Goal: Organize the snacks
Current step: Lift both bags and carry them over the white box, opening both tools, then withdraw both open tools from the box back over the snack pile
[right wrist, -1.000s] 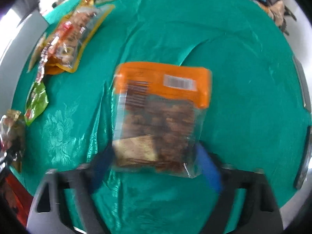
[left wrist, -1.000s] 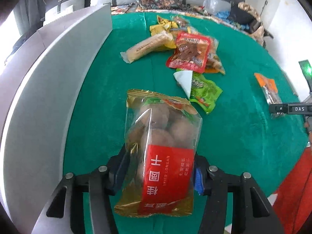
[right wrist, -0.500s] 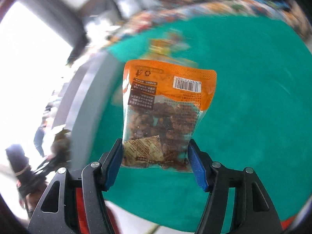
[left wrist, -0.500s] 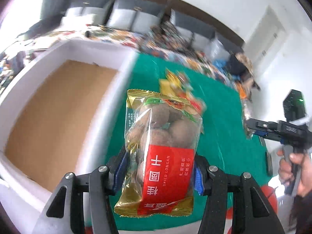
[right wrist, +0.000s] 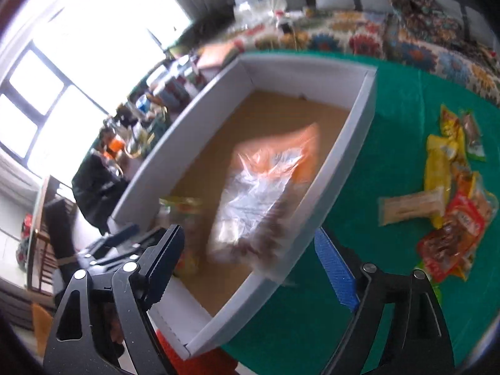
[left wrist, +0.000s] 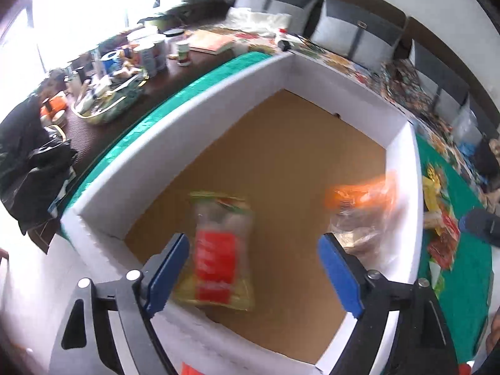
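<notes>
A white box (left wrist: 200, 103) with a brown cardboard floor lies under both grippers; it also shows in the right wrist view (right wrist: 359, 137). My left gripper (left wrist: 253, 268) is open above it. The dried longan bag (left wrist: 218, 250) with its red label is blurred, loose, falling into the box. My right gripper (right wrist: 250, 265) is open too. The orange-topped snack bag (right wrist: 265, 184) is blurred and loose over the box's right side; it also shows in the left wrist view (left wrist: 362, 209). The longan bag is partly seen in the right wrist view (right wrist: 181, 212).
Several snack packets (right wrist: 450, 200) lie in a heap on the green tablecloth (right wrist: 400, 118) to the right of the box. A cluttered side table (left wrist: 125, 65) stands beyond the box's left wall. A sofa with cushions (left wrist: 343, 28) is behind.
Both grippers have opened and let go of their bags, which now drop into the box. Both have moved from over the green cloth to above the box.
</notes>
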